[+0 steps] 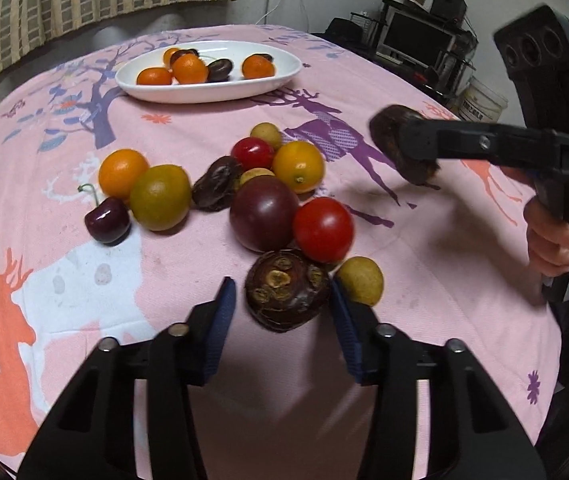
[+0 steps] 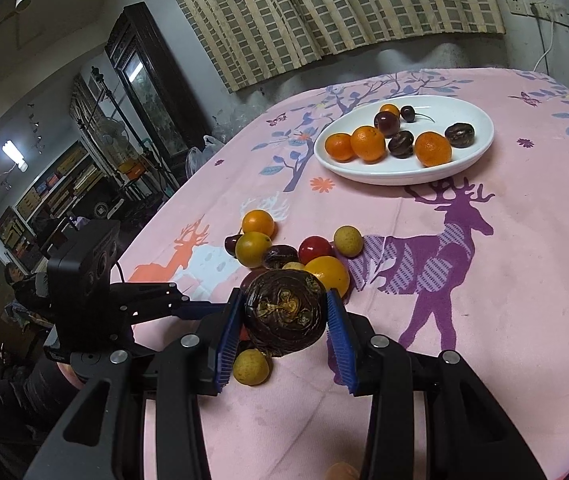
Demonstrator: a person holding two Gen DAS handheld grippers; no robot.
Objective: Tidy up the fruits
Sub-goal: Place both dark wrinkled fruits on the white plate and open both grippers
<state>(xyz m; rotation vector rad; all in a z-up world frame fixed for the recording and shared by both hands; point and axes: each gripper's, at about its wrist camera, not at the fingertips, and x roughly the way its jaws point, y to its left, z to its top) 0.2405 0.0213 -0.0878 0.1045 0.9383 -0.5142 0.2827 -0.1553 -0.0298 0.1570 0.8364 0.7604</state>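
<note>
Right gripper [image 2: 284, 322]: blue ribbed pads closed on a dark brown water chestnut [image 2: 283, 312], held clear of the cloth; the same fruit shows in the left wrist view as a dark lump [image 1: 398, 142] between black fingers. Left gripper [image 1: 282, 316]: jaws wide, straddling a second water chestnut [image 1: 286, 290] that rests on the cloth; the right pad looks close to its flank, contact uncertain through the fisheye.

Handling judgement: water chestnut is hard-skinned, light, squat, with a rough scarred crown. It should take a firm pinch across the widest girth without bruising; the flattened shape may roll if gripped off-centre.

Neighbours touching or just beside it: a red cherry tomato [image 1: 323, 229], a purple plum-like fruit [image 1: 263, 218], a tan longan [image 1: 359, 280]. These are softer and round; closing carelessly may nudge them.

Further out: kumquats [image 1: 298, 166], a cherry [image 1: 107, 220]. White oval plate [image 1: 284, 76] at the far side already holds oranges and dark fruits.

Surface: pink deer-print tablecloth [image 1: 444, 280], soft, slightly grippy. Room cluttered, dim; curtain behind.
</note>
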